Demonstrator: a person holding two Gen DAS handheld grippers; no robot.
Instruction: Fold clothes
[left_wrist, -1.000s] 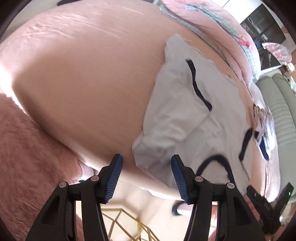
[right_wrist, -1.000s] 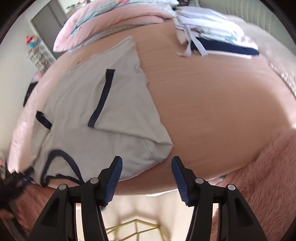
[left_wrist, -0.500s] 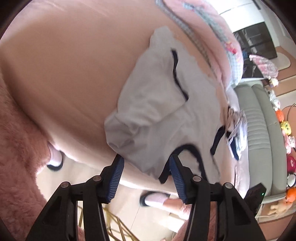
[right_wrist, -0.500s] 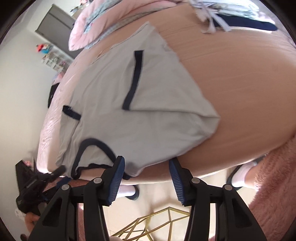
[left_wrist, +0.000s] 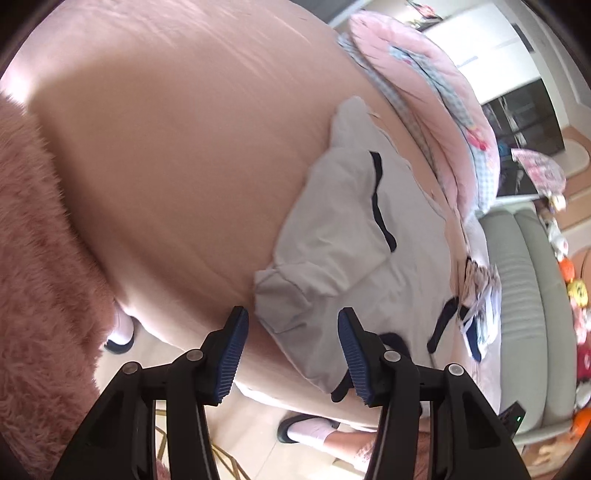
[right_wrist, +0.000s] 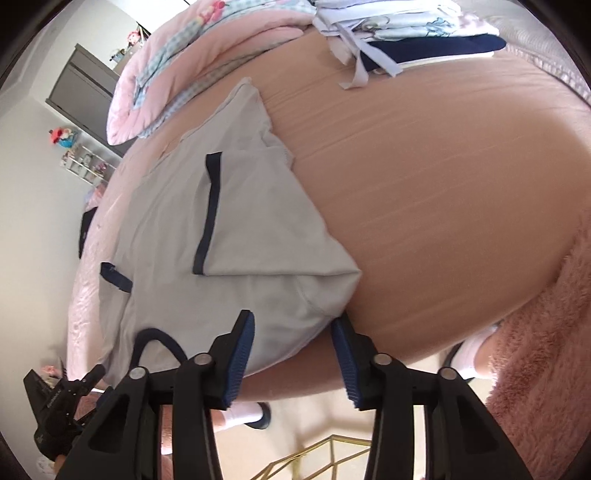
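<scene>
A grey T-shirt (left_wrist: 343, 236) with navy trim lies spread on the peach bed sheet (left_wrist: 177, 155), one sleeve folded in over the body. My left gripper (left_wrist: 292, 334) hovers open just over the shirt's near edge, and the cloth shows in the gap between its blue pads (left_wrist: 232, 350). In the right wrist view the same shirt (right_wrist: 251, 236) reaches the bed's near edge. My right gripper (right_wrist: 291, 336) straddles that near corner with its jaws closing. Cloth lies between them, and I see no firm pinch.
A pile of folded clothes (right_wrist: 406, 33) sits at the far side of the bed, beside a pink quilt (right_wrist: 177, 70). A fluffy pink blanket (left_wrist: 40, 266) covers one end. A person's feet (left_wrist: 310, 432) stand below the bed edge by a gold wire frame (right_wrist: 317, 458). A grey sofa (left_wrist: 524, 302) stands beyond.
The right gripper has dropped toward the shirt's near corner and its jaws have narrowed around the cloth. The left gripper has shifted sideways and rolled, staying over the near edge.
</scene>
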